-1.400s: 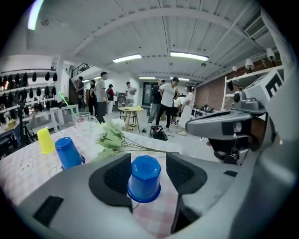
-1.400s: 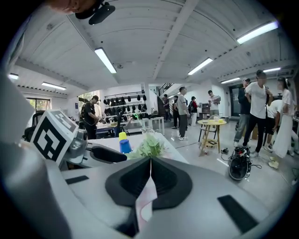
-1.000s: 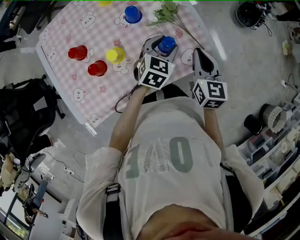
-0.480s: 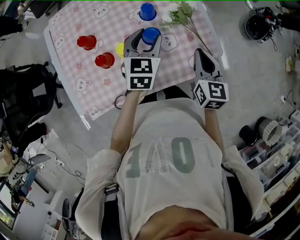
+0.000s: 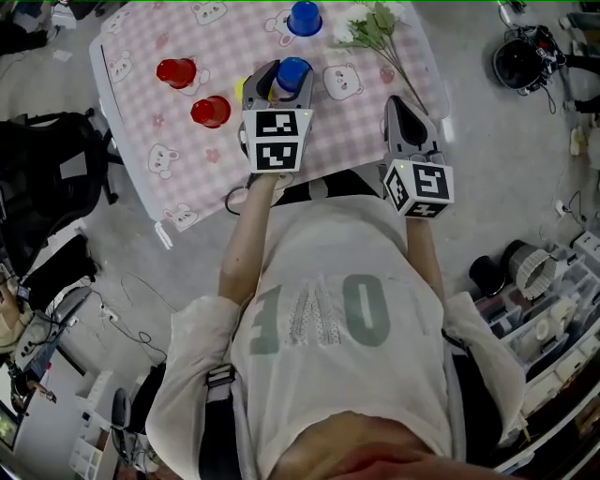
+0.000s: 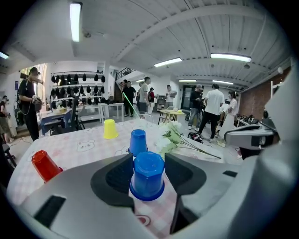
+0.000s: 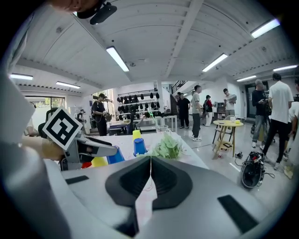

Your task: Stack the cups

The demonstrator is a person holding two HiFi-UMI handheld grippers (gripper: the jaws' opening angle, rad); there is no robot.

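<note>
My left gripper [image 5: 281, 77] is shut on an upside-down blue cup [image 5: 292, 73], held just over the pink checked tablecloth [image 5: 169, 159]; in the left gripper view this cup [image 6: 147, 175] stands between the pads. A second blue cup [image 5: 305, 17] [image 6: 138, 141] stands farther back. A yellow cup [image 5: 243, 89] peeks out at the left gripper's left side. Two red cups [image 5: 176, 71] [image 5: 211, 111] stand to the left. Another yellow cup [image 6: 110, 129] sits at the far edge. My right gripper [image 5: 401, 105] [image 7: 150, 161] hovers at the table's right, shut and empty.
White flowers with green stems [image 5: 380, 28] [image 6: 170, 137] lie at the table's far right. A black backpack [image 5: 56, 159] sits on the floor at the left, cables and storage boxes [image 5: 553, 309] at the right. Several people stand in the room behind the table.
The left gripper has carried the blue cup leftward over the table, closer to the yellow cup and in line with the far blue cup. The right gripper has hardly shifted.
</note>
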